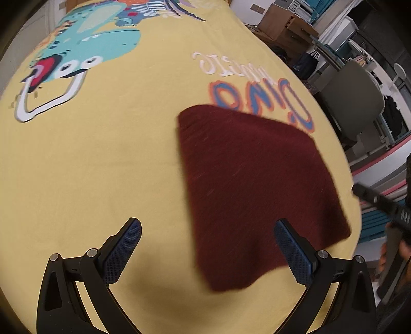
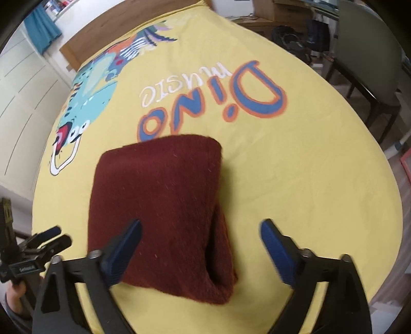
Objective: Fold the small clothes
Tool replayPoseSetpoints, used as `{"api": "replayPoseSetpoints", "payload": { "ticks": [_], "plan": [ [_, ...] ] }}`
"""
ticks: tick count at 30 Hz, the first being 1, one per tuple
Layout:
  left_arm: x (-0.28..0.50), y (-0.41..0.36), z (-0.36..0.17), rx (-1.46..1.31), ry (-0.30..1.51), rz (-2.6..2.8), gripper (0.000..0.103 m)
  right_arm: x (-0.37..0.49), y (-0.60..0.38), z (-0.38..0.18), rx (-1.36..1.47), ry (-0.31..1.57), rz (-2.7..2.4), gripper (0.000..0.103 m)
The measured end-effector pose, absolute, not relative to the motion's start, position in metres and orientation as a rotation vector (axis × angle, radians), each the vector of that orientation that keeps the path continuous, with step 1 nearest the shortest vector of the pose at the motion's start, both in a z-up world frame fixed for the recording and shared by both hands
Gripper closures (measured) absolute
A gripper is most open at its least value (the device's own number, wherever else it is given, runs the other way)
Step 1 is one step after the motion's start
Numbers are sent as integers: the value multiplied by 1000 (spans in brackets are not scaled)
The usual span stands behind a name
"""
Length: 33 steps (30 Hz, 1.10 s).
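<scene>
A dark red knitted garment lies folded into a thick rectangle on the yellow printed cloth. In the left wrist view my left gripper is open above the cloth, with the garment's near corner under its right finger and nothing pinched. In the right wrist view the same folded garment lies flat, its rolled open end toward me. My right gripper is wide open just above that near end, and its pads touch nothing. The left gripper shows at the lower left edge of that view.
The yellow cloth carries a dinosaur print and the word "Dino". A grey chair and cardboard boxes stand beyond the right edge. White cabinet doors are on the left. A hand holds the other gripper.
</scene>
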State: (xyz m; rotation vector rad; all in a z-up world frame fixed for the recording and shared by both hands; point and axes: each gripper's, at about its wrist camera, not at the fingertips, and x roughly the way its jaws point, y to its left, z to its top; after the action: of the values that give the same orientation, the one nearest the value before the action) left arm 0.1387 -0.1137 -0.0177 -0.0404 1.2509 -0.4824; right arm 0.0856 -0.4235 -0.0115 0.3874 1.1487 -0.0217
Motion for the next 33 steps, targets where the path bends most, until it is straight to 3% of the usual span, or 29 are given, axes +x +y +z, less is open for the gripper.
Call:
{"api": "replayPoseSetpoints", "payload": {
  "ticks": [12,27,28,31,33],
  "plan": [
    [167,-162,-86,6,1411,-443,1,120,-401,-85,356,1310,71,0],
    [157,-159,-122,-24,1399,-487,0,113,-410,-147,536,1356,184,1],
    [157,-160,-121,-18,1390,-488,1,113,-409,-147,532,1351,190,2],
    [155,-158,-121,-13,1369,-491,4,110,-407,-144,557,1323,228,25],
    [152,-158,-121,-24,1372,-491,8,107,-405,-141,558,1312,230,28]
  ]
}}
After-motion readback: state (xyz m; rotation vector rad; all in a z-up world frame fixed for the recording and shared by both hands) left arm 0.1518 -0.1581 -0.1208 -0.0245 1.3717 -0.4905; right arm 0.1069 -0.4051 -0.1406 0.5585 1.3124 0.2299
